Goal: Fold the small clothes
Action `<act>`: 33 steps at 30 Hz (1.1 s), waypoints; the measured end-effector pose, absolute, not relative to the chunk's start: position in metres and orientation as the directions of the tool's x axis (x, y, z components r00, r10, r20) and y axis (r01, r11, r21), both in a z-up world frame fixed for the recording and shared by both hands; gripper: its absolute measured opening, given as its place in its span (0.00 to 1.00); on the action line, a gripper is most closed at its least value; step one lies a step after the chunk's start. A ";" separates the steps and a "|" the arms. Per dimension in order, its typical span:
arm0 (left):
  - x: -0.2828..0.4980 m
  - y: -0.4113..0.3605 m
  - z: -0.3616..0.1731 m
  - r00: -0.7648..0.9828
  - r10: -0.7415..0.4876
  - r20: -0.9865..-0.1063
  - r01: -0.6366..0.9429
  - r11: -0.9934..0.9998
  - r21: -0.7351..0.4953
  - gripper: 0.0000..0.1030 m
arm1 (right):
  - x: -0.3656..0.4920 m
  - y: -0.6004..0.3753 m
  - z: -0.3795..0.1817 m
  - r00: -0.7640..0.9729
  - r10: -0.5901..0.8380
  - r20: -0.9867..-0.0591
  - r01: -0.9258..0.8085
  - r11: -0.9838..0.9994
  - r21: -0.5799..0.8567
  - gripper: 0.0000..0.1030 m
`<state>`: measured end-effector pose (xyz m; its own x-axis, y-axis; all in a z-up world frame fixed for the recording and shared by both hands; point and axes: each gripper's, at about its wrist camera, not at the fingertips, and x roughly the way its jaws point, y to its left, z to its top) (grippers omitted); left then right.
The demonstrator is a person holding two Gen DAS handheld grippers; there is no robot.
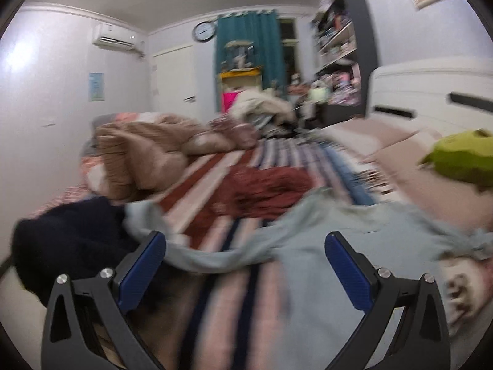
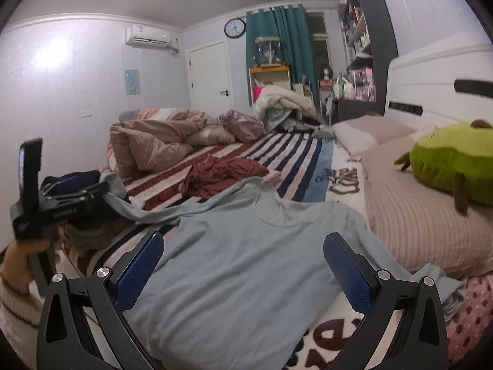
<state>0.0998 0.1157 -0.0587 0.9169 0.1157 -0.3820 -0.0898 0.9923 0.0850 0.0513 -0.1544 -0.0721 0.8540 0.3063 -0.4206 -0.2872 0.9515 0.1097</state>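
The bed is filling both views, its striped cover running back toward the teal curtain. The pale blue shirt is lying spread on the near end of the bed, front up, neckline pointing toward the headboard side, body mostly flat with soft wrinkles. One long sleeve is stretching off the shirt's left shoulder in a narrow twisted band, reaching the left tongs. Just beyond the shirt, a crumpled maroon garment is sitting on the stripes. To the shirt's right, a pink ribbed pillow is carrying a green plush toy. A dark navy garment is bunched at the shirt's left. The right tongs are hovering spread wide above the shirt's body, pinching nothing. The left tongs are spread wide too in their own blurred view, the sleeve band draping between the blue pads.
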 end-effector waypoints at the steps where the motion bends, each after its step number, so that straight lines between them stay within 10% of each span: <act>1: 0.107 0.126 -0.058 0.913 0.119 -0.390 -0.094 0.992 0.082 0.99 | 0.055 -0.155 -0.074 0.851 0.308 -0.425 -0.285 0.951 0.119 1.00; 5: 0.146 0.165 -0.064 0.879 0.111 -0.465 -0.092 0.994 0.063 0.98 | 0.075 -0.158 -0.083 0.836 0.322 -0.444 -0.283 0.947 0.152 1.00; 11: 0.189 0.197 -0.088 0.801 0.161 -0.577 -0.141 0.987 0.079 0.53 | 0.096 -0.153 -0.097 0.816 0.339 -0.469 -0.290 0.941 0.176 1.00; 23: 0.202 0.214 -0.108 0.727 0.390 -0.565 -0.341 0.919 0.196 0.49 | 0.115 -0.149 -0.112 0.783 0.365 -0.503 -0.298 0.931 0.211 1.00; 26: 0.208 0.228 -0.118 0.676 0.429 -0.599 -0.397 0.897 0.193 0.10 | 0.116 -0.151 -0.115 0.779 0.371 -0.505 -0.297 0.928 0.223 1.00; 33: 0.194 0.220 -0.109 0.749 0.322 -0.580 -0.299 0.944 0.138 0.03 | 0.114 -0.154 -0.119 0.776 0.380 -0.504 -0.296 0.924 0.241 1.00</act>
